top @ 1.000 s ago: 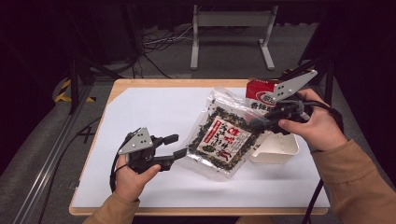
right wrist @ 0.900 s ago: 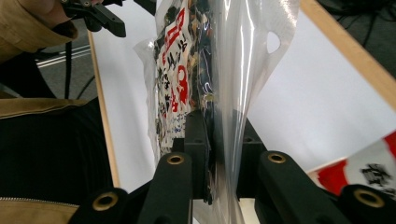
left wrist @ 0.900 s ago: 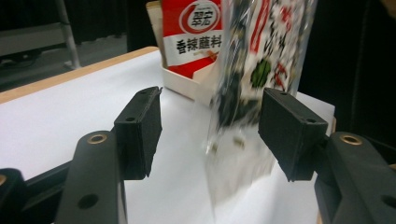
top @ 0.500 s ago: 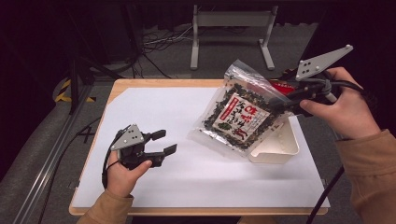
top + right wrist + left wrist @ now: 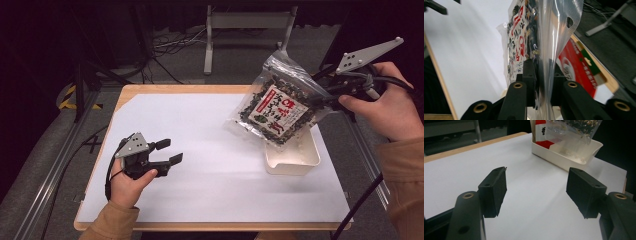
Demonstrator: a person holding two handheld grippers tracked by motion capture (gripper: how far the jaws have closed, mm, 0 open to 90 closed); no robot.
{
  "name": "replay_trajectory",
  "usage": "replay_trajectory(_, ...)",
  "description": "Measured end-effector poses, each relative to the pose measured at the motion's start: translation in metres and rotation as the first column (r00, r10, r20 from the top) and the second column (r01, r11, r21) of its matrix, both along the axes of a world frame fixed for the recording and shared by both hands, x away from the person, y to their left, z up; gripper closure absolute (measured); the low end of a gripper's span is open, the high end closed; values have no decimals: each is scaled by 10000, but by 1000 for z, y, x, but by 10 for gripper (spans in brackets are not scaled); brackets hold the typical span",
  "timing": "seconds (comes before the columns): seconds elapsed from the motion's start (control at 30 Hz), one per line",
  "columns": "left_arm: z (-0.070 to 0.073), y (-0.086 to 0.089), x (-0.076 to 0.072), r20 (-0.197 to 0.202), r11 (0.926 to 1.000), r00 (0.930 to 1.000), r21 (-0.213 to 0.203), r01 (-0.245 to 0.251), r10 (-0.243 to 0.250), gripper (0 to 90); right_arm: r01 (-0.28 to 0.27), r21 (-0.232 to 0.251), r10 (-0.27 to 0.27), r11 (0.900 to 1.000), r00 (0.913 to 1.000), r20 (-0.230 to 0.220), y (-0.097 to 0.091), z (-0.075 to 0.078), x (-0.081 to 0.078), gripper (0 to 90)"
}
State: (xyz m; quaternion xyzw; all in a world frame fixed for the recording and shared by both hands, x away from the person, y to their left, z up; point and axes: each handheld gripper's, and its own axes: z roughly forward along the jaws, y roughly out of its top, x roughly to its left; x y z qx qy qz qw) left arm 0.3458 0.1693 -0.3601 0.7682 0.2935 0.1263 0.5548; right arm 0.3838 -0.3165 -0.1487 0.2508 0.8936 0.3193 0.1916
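A clear bag of dark snack pieces with a red and white label (image 5: 277,112) hangs tilted in the air above a white tray (image 5: 292,160). My right gripper (image 5: 320,100) is shut on the bag's right edge; in the right gripper view the jaws (image 5: 541,82) pinch the clear film of the bag (image 5: 524,45). My left gripper (image 5: 171,151) rests low over the white sheet at the front left. Its jaws have just been opening and stand apart (image 5: 536,192) with nothing between them. The left gripper view shows the tray (image 5: 564,160) and the bag's lower end (image 5: 571,127) ahead.
A white sheet (image 5: 210,150) covers the wooden table. A red package (image 5: 576,67) lies behind the bag, leaning in the tray (image 5: 540,130). A metal stand (image 5: 250,20) and cables are on the floor beyond the far edge.
My right gripper has lifted the bag off the sheet, up and to the right, over the tray. My left gripper has drifted left and nearer the front edge, its jaws wider.
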Motion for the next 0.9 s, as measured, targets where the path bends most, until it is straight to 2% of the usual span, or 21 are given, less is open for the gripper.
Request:
replay_trajectory(0.07,0,0,0,11,10000,10000,19,5,-5,333,94,-147,-93,9998,9999,96,-2,0,1,793)
replay_trajectory(0.13,-1,0,1,-13,10000,10000,61,23,-23,335,430,-407,-425,9982,9990,119,-8,0,3,792)
replay_trajectory(0.27,-2,1,1,-103,10000,9999,97,-3,4,336,659,-493,-653,9966,9978,137,-17,0,5,792)
replay_trajectory(0.53,-2,2,2,-126,9999,9999,89,-50,51,335,915,-1002,-892,9907,9956,277,-24,0,5,792)
replay_trajectory(0.8,-3,4,2,-123,10000,9999,24,-97,97,334,1252,-1559,-1191,9798,9917,474,-30,-5,8,792)
replay_trajectory(0.9,-4,4,3,-127,9999,9999,129,-70,72,334,1335,-1735,-1265,9757,9907,510,-31,-6,8,792)
